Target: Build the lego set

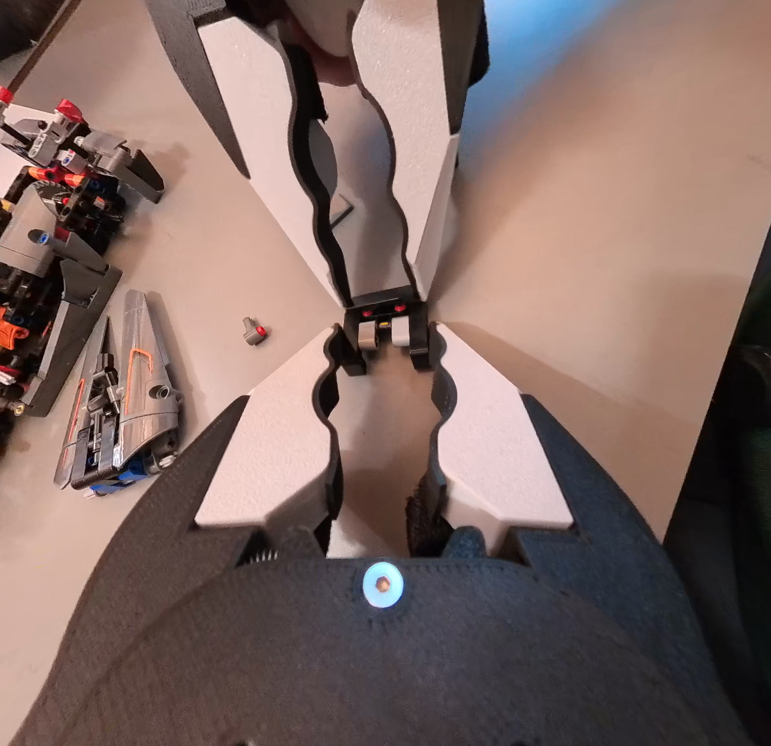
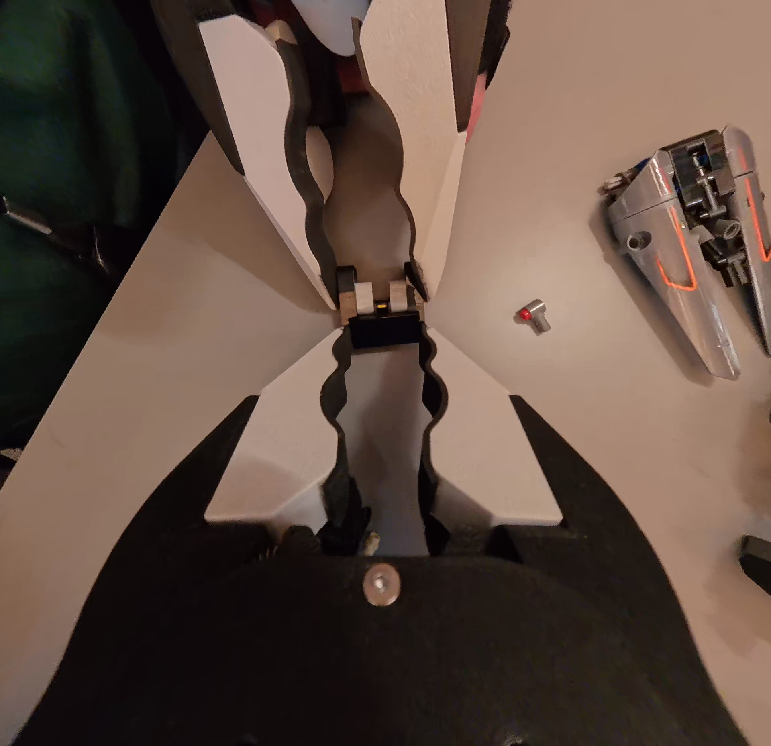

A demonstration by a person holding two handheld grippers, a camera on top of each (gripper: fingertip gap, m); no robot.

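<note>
A small sub-assembly (image 1: 386, 329) of a black frame, two light grey connectors and red pins is held above the beige table (image 1: 584, 225) between both grippers. My left gripper (image 1: 384, 340) is shut on its two black legs from below in the left wrist view. My right gripper (image 1: 384, 300) comes from the opposite side and is shut on its black top. In the right wrist view my right gripper (image 2: 384, 334) clamps the black block of the sub-assembly (image 2: 384, 329), and my left gripper (image 2: 377, 293) holds the far end with the grey connectors.
A small grey connector with a red pin (image 1: 255, 331) (image 2: 534, 316) lies loose on the table. A grey winged panel section with orange lines (image 1: 121, 396) (image 2: 684, 242) lies beside it. The large partly built model (image 1: 54, 233) stands at the left. The table edge (image 2: 125, 267) runs close by. Less than 4 cm separates the two grippers' tips.
</note>
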